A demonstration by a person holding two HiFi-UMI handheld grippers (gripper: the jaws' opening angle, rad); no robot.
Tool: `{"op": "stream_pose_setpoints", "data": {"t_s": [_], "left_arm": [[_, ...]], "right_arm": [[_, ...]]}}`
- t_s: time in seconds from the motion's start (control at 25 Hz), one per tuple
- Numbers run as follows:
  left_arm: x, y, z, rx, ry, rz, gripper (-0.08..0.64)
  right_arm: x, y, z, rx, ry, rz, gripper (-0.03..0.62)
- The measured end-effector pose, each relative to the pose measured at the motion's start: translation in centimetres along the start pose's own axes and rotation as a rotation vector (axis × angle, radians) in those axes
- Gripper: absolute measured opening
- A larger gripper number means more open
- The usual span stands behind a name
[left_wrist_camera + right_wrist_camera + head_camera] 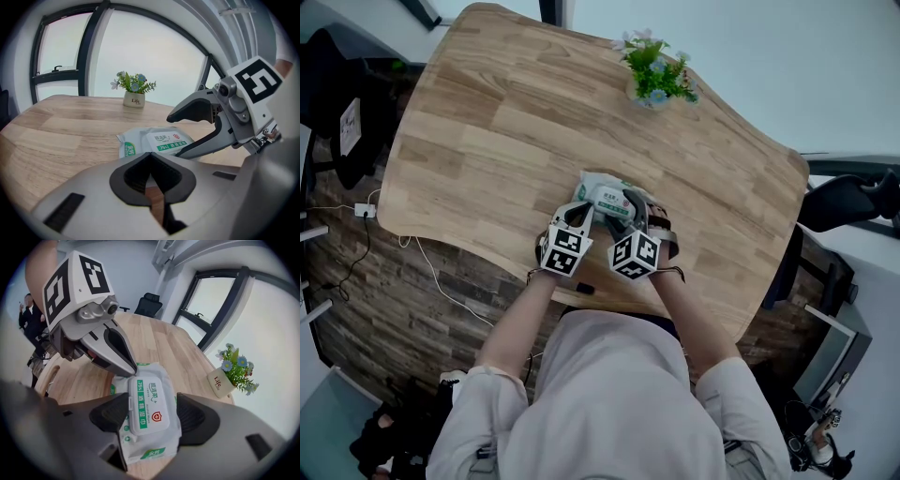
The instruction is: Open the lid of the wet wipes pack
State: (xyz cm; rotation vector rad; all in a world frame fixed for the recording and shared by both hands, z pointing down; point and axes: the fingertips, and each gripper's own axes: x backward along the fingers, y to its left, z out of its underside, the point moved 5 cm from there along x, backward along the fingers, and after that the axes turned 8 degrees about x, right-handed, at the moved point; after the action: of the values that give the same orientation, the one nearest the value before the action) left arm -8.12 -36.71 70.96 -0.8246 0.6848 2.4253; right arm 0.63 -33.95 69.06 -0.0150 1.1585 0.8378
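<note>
A white wet wipes pack (602, 197) with green print lies flat on the wooden table (487, 141); its hard lid (149, 401) looks closed. In the right gripper view, my right gripper (152, 416) is open, with one pad on each side of the pack (154, 446); whether the pads press it I cannot tell. My left gripper (130, 371) reaches in shut, its tip at the lid's upper left corner. The left gripper view shows its own jaws (151, 173) shut on nothing, the pack (154, 140) just ahead and the right gripper (176, 136) spread over it.
A small potted plant (656, 77) stands near the table's far edge, well beyond the pack. Dark office chairs (848, 202) stand at the right and at the far end (149, 303). A person (29, 310) stands in the background. Cables (366, 211) run over the floor at the left.
</note>
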Motion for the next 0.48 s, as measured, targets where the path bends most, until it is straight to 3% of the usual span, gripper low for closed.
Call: {"op": "stream_pose_setpoints", "data": {"t_s": [0.48], "left_arm": [[-0.15,-0.16,0.03,-0.038,0.005,-0.007,0.02]], "right_arm": [[0.76,-0.12,-0.85,0.035,0.029,0.018,0.291]]}}
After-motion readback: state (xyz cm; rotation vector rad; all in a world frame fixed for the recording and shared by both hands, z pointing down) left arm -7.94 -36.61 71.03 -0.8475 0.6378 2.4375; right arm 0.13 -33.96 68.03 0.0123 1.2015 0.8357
